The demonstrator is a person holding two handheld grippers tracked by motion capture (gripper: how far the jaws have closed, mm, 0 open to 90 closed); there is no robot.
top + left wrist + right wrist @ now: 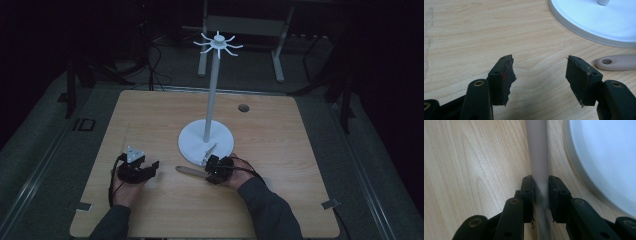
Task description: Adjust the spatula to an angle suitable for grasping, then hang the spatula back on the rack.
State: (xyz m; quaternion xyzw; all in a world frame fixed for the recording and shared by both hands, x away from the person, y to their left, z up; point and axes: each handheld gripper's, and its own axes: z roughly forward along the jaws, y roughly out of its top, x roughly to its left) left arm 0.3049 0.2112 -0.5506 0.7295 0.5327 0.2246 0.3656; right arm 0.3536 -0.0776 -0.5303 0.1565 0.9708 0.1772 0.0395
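The right gripper [541,192] pinches a long beige plastic utensil handle [537,152] lying on the light wooden tabletop [150,120] beside the white round stand base [192,142]; left gripper [539,75] fingers spread, empty.

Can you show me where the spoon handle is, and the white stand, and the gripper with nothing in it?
Utensil handle [537,150]: right gripper view, on the handle's straight middle.
White stand [206,142]: high view, on its round base.
Left gripper [539,77]: left gripper view, midway between its open fingers.

A dim lab: bare wooden table [150,115], metal desk frames [277,50] behind.
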